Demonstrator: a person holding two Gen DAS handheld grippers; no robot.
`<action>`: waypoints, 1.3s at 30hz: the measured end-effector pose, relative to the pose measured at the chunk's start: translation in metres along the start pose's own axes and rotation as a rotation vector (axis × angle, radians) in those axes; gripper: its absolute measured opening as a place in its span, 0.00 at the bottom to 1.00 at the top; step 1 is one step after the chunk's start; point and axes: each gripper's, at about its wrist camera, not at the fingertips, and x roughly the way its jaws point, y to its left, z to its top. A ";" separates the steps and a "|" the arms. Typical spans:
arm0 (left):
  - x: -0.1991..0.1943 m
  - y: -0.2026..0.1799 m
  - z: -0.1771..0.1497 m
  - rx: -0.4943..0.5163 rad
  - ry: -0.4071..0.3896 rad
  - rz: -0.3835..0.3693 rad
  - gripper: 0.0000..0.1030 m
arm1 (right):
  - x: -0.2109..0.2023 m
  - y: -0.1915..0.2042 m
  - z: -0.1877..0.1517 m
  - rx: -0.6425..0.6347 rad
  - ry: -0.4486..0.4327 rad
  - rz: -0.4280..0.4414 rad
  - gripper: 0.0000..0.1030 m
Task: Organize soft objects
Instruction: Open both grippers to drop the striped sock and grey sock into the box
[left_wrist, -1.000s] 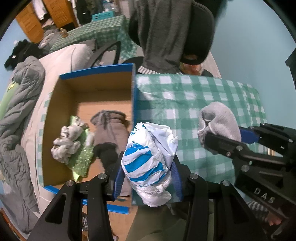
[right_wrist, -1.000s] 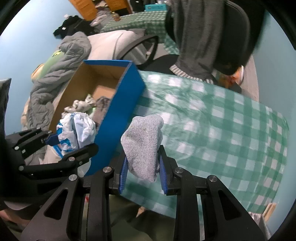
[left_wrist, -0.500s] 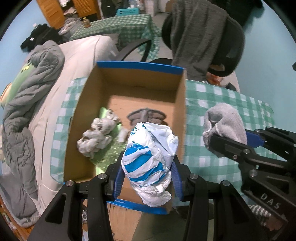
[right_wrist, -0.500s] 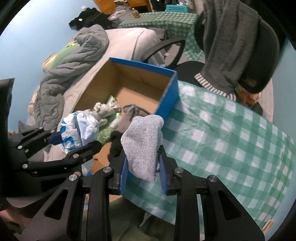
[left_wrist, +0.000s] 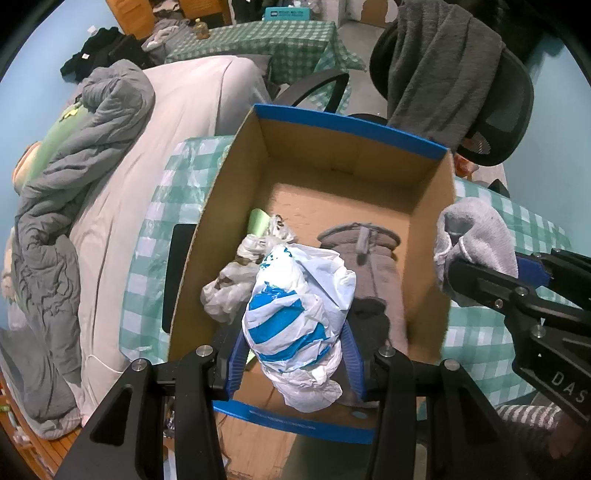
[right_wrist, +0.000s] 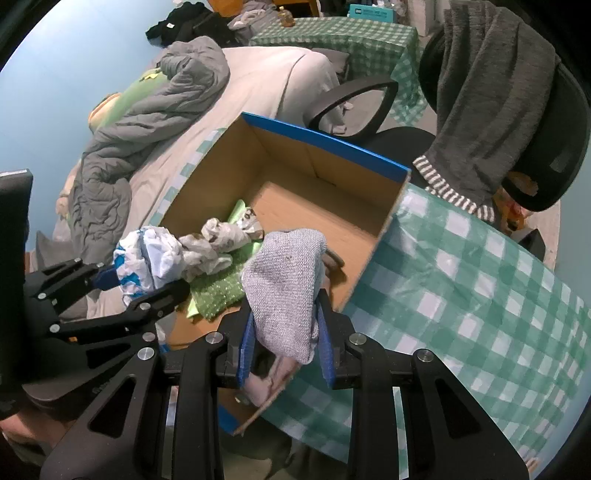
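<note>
A crumpled blue-and-white plastic bag is clamped between the blue pads of the left gripper, and it is held over the near part of the open cardboard box — the bundle hangs above the box's contents, not touching them. In the right wrist view the same bag is seen at the left, pinched in the left gripper above the box's near left corner.

The right gripper is closed on a grey sock, which is squeezed between its two pads and stands up above them. From the left wrist view the sock is carried just beside the box's right wall, roughly over the rim.

Inside the box a crumpled pale bag, a green textured cloth and a grey-brown garment are lying on the cardboard floor. The box is set on a table covered with a green checked cloth. Beyond it, a black office chair draped with a grey garment is seen — and to the left a bed with a rumpled grey duvet.
</note>
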 end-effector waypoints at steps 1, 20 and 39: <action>0.002 0.001 0.001 0.000 0.002 0.001 0.45 | 0.003 0.001 0.003 0.000 0.005 0.000 0.27; 0.010 0.017 0.007 -0.009 0.029 0.027 0.54 | 0.014 0.015 0.022 0.005 0.016 -0.012 0.39; -0.031 0.005 -0.007 0.000 -0.012 0.022 0.78 | -0.031 0.007 0.006 0.048 -0.040 -0.036 0.62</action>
